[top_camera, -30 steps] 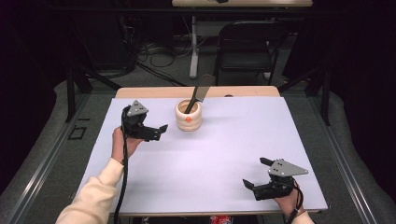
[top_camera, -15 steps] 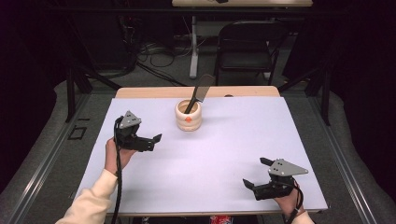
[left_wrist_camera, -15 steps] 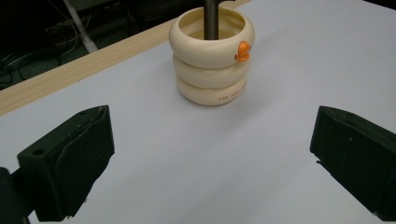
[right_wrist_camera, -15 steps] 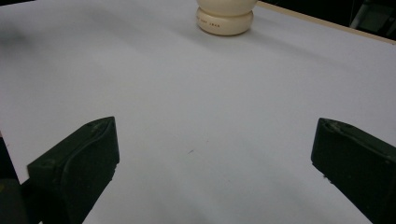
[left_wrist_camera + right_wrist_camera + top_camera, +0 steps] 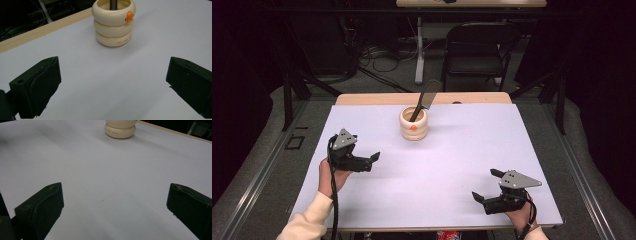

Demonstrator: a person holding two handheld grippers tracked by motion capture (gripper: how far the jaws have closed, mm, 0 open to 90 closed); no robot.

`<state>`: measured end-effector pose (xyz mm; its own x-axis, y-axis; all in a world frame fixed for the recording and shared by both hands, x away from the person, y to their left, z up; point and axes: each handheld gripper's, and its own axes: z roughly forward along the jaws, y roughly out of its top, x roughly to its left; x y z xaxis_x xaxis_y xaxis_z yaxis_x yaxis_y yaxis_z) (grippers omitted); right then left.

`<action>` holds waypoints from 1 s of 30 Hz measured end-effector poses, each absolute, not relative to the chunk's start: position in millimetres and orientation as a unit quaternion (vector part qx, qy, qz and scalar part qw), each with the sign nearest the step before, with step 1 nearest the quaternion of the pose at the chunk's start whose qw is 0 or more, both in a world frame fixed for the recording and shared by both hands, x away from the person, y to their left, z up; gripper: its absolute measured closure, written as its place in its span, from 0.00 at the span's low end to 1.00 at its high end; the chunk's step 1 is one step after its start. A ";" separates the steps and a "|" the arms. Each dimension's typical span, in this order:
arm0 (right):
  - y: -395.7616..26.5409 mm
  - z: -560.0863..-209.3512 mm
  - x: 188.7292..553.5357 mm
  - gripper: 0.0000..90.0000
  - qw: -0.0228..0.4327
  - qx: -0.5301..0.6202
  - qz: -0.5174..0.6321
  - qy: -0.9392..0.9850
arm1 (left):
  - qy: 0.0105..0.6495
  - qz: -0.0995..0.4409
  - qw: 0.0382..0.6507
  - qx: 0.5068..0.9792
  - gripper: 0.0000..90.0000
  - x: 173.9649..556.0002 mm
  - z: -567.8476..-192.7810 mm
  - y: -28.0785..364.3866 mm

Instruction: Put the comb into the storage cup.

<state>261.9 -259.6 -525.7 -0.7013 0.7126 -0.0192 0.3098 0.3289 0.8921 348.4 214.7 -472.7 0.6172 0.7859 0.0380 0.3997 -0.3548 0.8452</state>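
Toward the far middle of the bench [image 5: 452, 165] stands a cream ribbed holder [image 5: 414, 125], three stacked rings, upright, with a small orange knob [image 5: 413, 127] on its front. Dark spatula-like tool [image 5: 424, 102] sits inside it, handle down, blade leaning up and to the right past the rim. Left gripper view: same holder [image 5: 114, 23] straight ahead, small print on the bottom ring, too small to read, orange knob [image 5: 129, 16] at upper right of the top ring. Left claw [image 5: 371, 159] hovers near the bench's left edge, aimed at the holder, well apart from it, jaws spread wide, grasping nothing. Right claw [image 5: 486, 186] sits near the front right corner, far from the holder, jaws also spread, nothing between them. Right gripper view: holder base [image 5: 120, 130] at top, bare white bench surface [image 5: 105, 182] between the jaws. Black chair [image 5: 479, 50] and floor cables [image 5: 377, 55] behind the bench.
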 end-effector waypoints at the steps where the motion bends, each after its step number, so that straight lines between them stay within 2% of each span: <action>1: -259.5 -525.7 261.8 0.00 0.210 0.325 0.480 0.787 | 0.376 0.227 0.429 0.790 0.00 346.9 -473.6 215.1; 30: -258.9 -525.9 261.4 0.00 0.208 0.328 0.479 0.787 | 0.388 0.225 0.435 0.781 0.00 311.2 -491.7 232.6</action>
